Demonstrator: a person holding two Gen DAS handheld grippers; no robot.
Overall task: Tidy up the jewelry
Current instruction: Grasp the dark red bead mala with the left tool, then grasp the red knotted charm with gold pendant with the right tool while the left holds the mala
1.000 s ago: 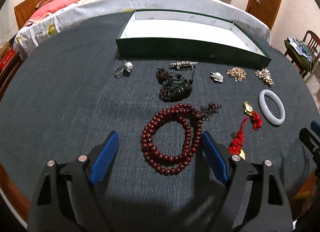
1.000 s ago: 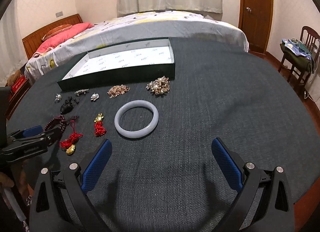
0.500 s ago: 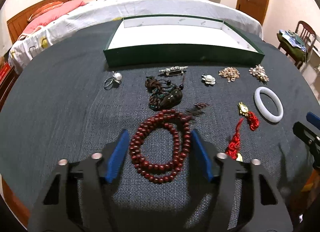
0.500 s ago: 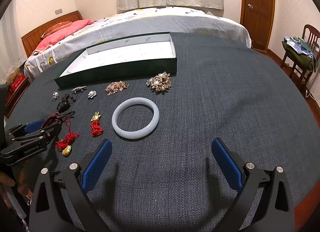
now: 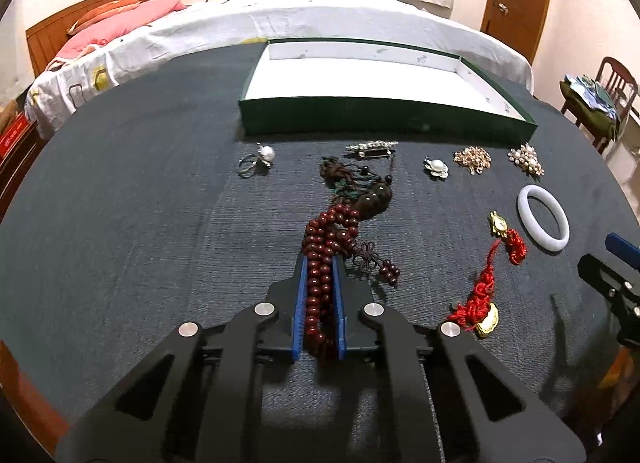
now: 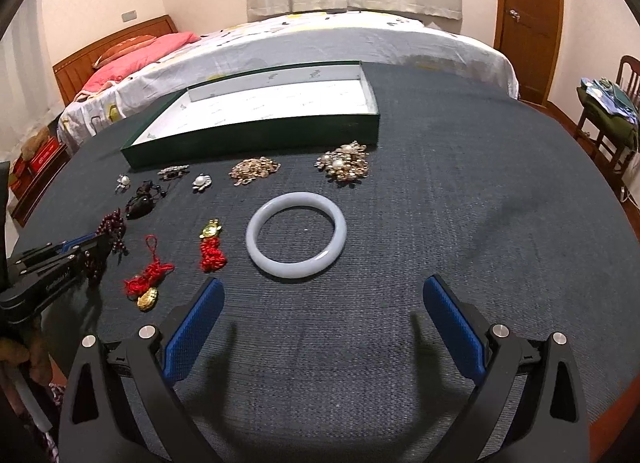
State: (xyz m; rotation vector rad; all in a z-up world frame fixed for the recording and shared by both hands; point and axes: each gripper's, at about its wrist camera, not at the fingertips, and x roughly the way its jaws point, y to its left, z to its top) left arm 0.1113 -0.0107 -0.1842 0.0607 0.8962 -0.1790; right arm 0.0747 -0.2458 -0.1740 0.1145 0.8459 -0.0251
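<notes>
The left claw [image 5: 320,263] is clenched on the dark red bead strand [image 5: 326,239], which is bunched between its blue pads [image 5: 301,303] on the dark worktop [image 5: 140,223], just in front of a dark pendant [image 5: 376,199]. The right claw [image 6: 320,303] is held released above the worktop with nothing between its pads, near the pale bangle [image 6: 296,239]. Brooches [image 6: 344,161], a pearl ring [image 5: 256,159] and red tassel charms [image 6: 210,243] are laid out before the green tray [image 6: 256,135], whose white inside is seen bare.

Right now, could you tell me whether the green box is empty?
Empty: the green box shows only bare white lining; all jewelry lies outside it.
</notes>
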